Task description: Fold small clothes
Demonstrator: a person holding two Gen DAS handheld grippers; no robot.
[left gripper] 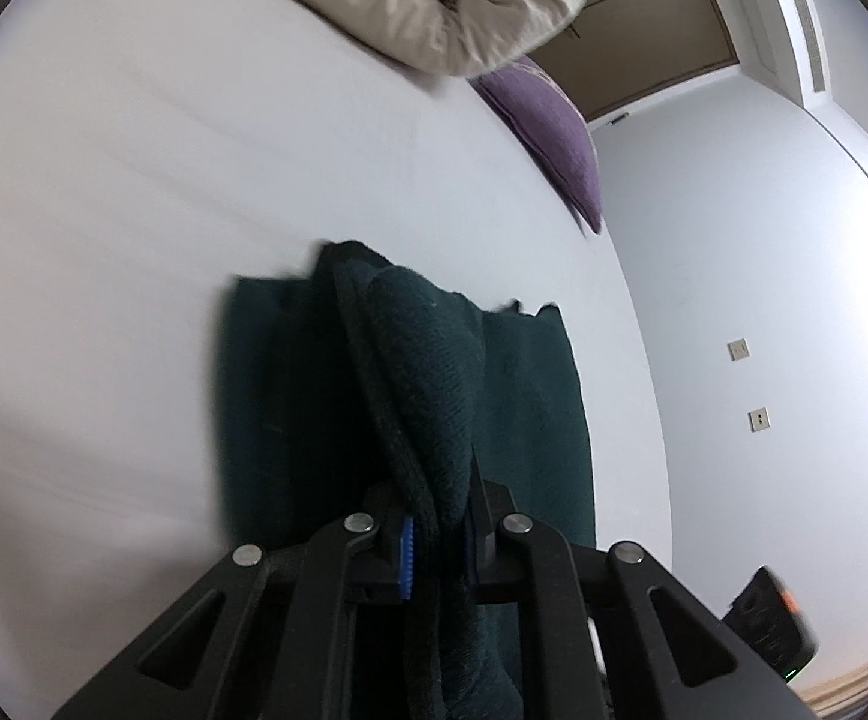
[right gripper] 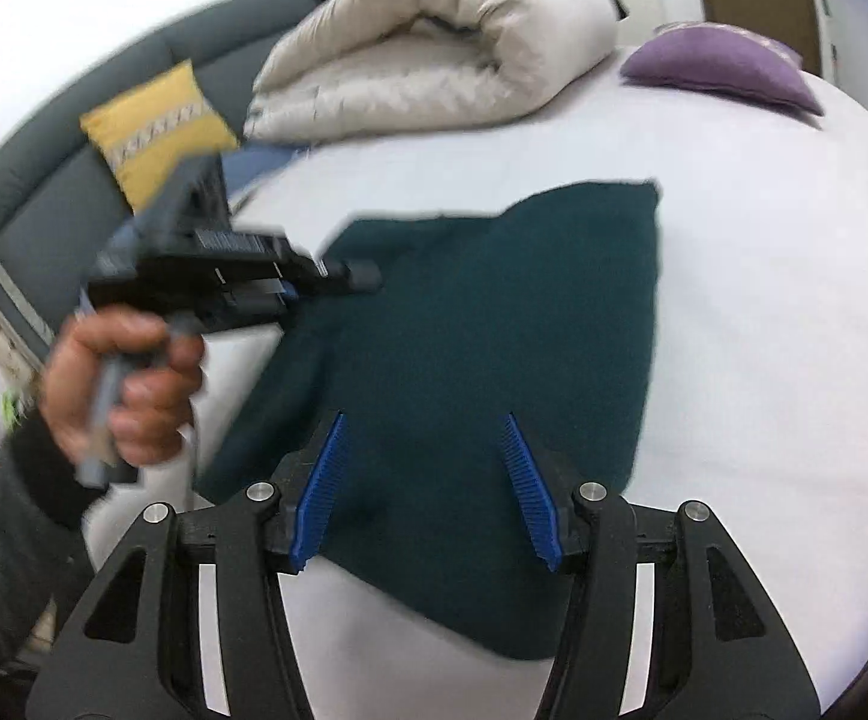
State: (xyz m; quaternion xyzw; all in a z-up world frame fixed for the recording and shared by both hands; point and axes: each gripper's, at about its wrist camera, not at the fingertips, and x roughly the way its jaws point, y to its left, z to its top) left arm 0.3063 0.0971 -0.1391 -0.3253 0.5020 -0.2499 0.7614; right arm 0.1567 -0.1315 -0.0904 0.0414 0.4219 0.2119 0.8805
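Dark-green knitted garment (right gripper: 493,324) lies spread on a white bed sheet (right gripper: 763,312), one edge of it lifted and clamped between the blue ribbed pads (left gripper: 407,558) of the left tool (left gripper: 436,540), whose 2 fingers are pressed together on the fold of cloth. From the right wrist view the same left tool (right gripper: 350,279) (blurred) appears at the garment's left edge, gripped by a person's hand (right gripper: 122,384) in a dark sleeve (right gripper: 8,516). The right tool (right gripper: 425,480) hangs above the near part of the garment, its blue pads (right gripper: 323,486) apart, with nothing pinched between them. At the far side of the bed sit a rolled cream duvet (right gripper: 434,42) and a purple cushion (right gripper: 715,66); a yellow patterned cushion (right gripper: 152,126) leans on a grey upholstered headboard (right gripper: 44,204).
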